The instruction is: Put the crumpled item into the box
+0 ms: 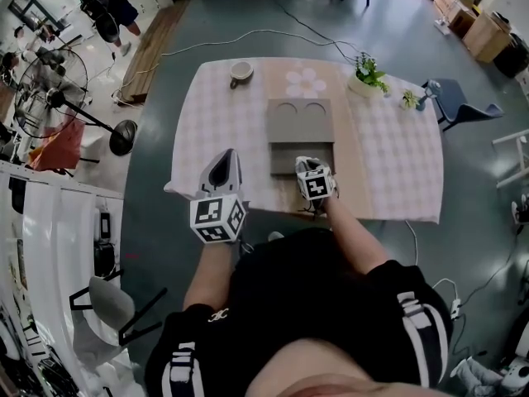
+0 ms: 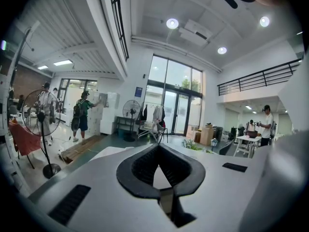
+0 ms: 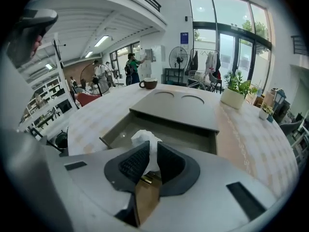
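A grey box [image 1: 300, 121] with two round marks on its top stands mid-table, its drawer [image 1: 283, 162] pulled out toward me. My right gripper [image 1: 308, 167] hovers at the drawer's near end. In the right gripper view it [image 3: 150, 148] is shut on a crumpled white paper [image 3: 143, 139], held just over the open drawer [image 3: 166, 132]. My left gripper [image 1: 222, 169] is off to the left above the table's front edge, away from the box. Its jaws [image 2: 158, 149] meet at the tips with nothing between them.
A checked cloth covers the table [image 1: 397, 164]. A cup [image 1: 240, 72] stands at the far left, a flower-shaped mat [image 1: 307, 79] behind the box, and a potted plant [image 1: 369, 74] at the far right. A chair [image 1: 459, 106] and a standing fan [image 1: 56, 96] flank the table.
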The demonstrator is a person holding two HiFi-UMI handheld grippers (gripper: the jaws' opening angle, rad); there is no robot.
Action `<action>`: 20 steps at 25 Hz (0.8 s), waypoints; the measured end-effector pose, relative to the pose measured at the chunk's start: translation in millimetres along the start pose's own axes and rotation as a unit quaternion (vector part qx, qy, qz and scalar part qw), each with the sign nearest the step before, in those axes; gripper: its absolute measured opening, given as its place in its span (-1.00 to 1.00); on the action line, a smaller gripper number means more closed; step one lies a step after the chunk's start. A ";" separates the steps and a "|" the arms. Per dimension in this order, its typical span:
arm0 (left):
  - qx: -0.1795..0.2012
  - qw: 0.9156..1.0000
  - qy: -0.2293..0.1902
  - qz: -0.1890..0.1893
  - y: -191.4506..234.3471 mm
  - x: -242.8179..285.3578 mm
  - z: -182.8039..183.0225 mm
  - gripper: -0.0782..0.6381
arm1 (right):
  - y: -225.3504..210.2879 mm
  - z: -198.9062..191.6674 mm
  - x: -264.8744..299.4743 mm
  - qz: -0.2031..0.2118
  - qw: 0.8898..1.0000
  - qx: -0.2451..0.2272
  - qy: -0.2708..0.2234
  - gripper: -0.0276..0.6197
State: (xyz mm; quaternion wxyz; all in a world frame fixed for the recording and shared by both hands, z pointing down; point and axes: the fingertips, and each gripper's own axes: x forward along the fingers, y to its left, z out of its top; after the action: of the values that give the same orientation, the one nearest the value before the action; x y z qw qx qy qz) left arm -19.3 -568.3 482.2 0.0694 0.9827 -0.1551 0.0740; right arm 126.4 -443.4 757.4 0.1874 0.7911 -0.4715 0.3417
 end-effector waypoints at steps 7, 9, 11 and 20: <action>-0.001 1.000 0.000 -0.001 -0.6 -0.6 -1.3 -0.78 | -3.0 3.2 -2.9 0.006 1.000 0.021 -0.013 -0.74; -0.001 1.000 0.000 -0.004 -2.6 -0.2 -1.4 -0.78 | -6.6 6.6 -5.5 0.005 0.999 0.026 -0.025 -0.69; -0.001 1.000 0.001 -0.008 -4.4 1.1 -1.8 -0.78 | -7.0 11.8 -9.2 0.009 0.999 0.031 -0.036 -0.67; 0.001 1.000 0.003 -0.025 -16.0 8.7 -3.9 -0.78 | -7.3 48.2 -35.2 0.015 0.995 0.033 -0.090 -0.61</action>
State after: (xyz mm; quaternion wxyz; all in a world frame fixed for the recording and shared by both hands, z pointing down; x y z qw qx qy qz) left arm -6.6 -555.1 485.6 0.0708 0.9861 -0.1302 0.0750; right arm 139.0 -447.8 698.8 0.1127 0.8171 -0.4868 0.2876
